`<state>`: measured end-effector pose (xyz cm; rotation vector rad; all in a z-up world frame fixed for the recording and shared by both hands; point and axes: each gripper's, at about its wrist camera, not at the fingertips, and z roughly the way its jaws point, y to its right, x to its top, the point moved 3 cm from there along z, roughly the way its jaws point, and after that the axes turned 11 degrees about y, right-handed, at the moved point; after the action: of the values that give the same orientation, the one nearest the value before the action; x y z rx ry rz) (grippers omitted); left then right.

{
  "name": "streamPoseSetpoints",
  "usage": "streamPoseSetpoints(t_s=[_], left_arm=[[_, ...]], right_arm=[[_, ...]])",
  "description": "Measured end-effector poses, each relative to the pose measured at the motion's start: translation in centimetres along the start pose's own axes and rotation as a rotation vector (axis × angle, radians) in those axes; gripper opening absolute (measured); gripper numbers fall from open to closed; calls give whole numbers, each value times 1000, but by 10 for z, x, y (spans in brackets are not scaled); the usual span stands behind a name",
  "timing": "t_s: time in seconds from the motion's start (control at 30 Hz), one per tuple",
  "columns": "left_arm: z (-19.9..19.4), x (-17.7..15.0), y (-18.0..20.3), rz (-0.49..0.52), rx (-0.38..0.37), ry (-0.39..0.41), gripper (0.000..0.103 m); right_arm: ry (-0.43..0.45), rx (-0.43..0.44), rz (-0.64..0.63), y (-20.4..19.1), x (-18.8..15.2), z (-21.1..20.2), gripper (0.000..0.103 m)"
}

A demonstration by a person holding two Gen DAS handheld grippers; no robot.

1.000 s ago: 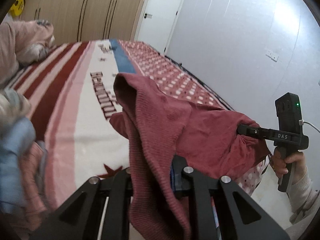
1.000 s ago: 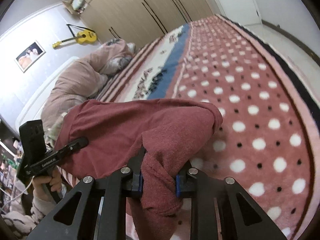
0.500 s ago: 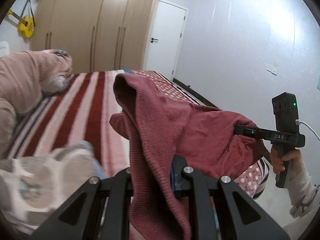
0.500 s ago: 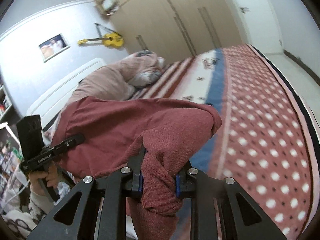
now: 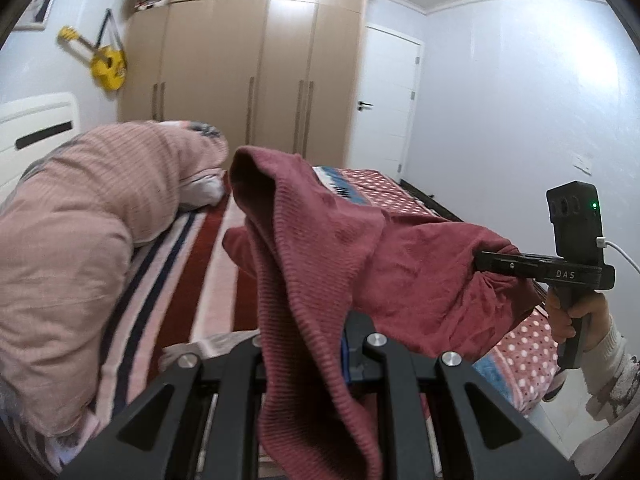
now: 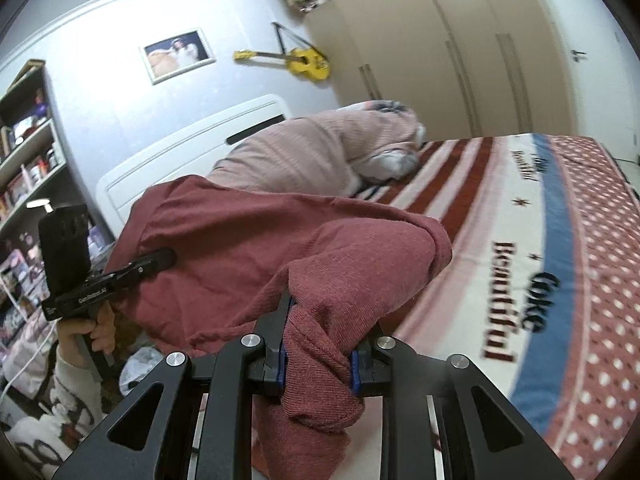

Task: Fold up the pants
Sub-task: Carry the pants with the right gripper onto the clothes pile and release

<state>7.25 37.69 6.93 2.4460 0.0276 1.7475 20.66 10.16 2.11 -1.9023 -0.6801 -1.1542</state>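
Maroon knit pants, soft and limp, sag between each hand-held gripper clamped on a bunched end above the bed.

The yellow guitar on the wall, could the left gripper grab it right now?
Probably not. The left gripper is shut on the red pants, and the guitar hangs on the wall beyond the bed.

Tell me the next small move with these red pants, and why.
Probably carry the red pants out over the bedspread and lower them flat. The left gripper and right gripper each pinch the cloth, which hangs bunched between them, above the bed.
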Motion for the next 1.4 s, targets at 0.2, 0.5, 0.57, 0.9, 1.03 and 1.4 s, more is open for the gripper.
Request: streamPoseSetpoints(t_s=[0.2,0.5,0.57,0.9,1.03,1.4], left_arm=[[-3,-21,-58,-74,29,-33,12],[30,-92,-105,-203,30,-178,12],[39,-104,-109,-207,33,-208,13],[36,-112,-133,-244,39,-223,14],[41,-116,-130,-225,75,-249,22],[35,-91,-107,-127,162,-214,33]], right_arm=[[-63,53,-5,-25,-11,57,16],[-176,34,36,-20,-51,106,16],[-195,19,46,-15,-60,109,16],[-211,56,67,-28,-71,110,16],[-242,24,9,-34,-79,113,16],[-220,0,31,-28,-78,97,25]])
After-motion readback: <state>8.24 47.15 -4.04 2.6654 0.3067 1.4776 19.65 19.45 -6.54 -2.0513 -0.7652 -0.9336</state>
